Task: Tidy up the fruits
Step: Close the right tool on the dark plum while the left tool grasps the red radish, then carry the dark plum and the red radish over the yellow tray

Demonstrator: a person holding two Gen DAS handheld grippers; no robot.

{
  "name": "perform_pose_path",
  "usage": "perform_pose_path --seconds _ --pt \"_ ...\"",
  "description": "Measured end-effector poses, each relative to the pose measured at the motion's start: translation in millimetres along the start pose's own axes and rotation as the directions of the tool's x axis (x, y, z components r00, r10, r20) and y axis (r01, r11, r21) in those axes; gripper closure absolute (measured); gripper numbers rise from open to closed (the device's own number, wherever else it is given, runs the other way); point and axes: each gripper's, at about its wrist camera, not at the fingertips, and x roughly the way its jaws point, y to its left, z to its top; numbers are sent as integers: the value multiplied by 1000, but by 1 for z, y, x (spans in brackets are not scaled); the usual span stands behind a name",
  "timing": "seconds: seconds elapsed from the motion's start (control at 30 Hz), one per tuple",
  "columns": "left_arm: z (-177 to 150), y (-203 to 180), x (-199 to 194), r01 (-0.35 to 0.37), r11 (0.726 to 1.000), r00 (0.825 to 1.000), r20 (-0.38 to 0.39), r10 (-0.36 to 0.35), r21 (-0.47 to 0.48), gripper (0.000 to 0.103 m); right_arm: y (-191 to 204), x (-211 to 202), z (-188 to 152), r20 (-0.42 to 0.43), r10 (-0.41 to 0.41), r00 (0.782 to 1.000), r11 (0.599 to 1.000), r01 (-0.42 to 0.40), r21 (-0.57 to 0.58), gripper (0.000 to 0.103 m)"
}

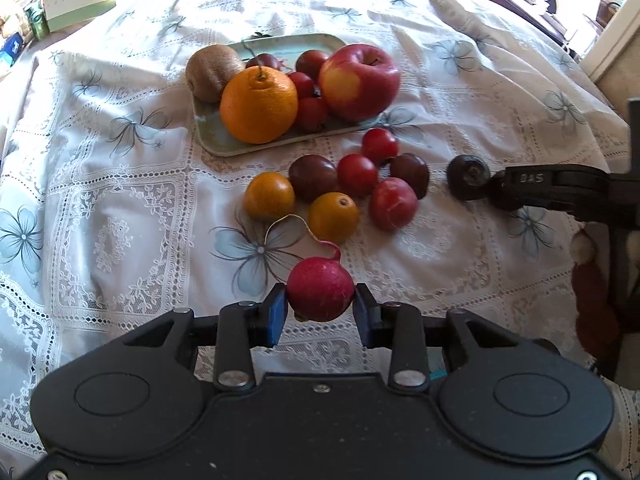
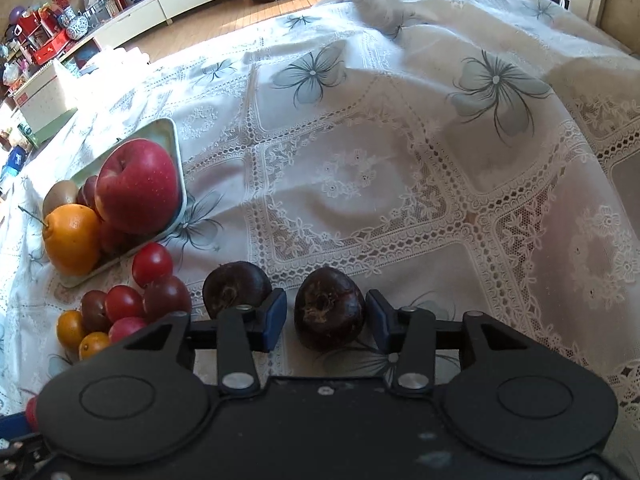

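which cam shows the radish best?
Left wrist: the radish sits centred between the left tongs, root tail visible. Right wrist shows only a red sliver at its lower-left edge, possibly the radish.

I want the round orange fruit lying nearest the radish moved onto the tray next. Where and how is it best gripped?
Probably across the middle of the round orange fruit, coming down from above, tongs on its left and right flanks: the sides toward the radish's thin root and the reddish plum look crowded.
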Motion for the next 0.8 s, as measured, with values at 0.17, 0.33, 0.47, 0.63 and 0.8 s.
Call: perform_pose_path --seconds 0.17,0.33,0.47,0.63,0.8 --pt "-6 -2 -10 -3 1000 1000 -19 3 1 60 0 -12 2 -24 -15 1000 1000 16 24 64" --pt "-20 -1 -23 -14 1000 999 -51 15 8 60 3 -54 -6 -57 3 998 999 -1 46 64" --pt "-38 1 -33 -1 1000 996 -84 2 4 60 11 -94 -29 -106 113 988 994 -110 26 64" --pt "-68 3 -37 -21 1000 995 -94 22 5 60 15 -125 -85 -183 204 962 977 -211 -17 64" --pt "-92 8 -33 -35 999 990 -138 34 -2 59 14 -118 -137 -296 214 931 971 -236 -39 64"
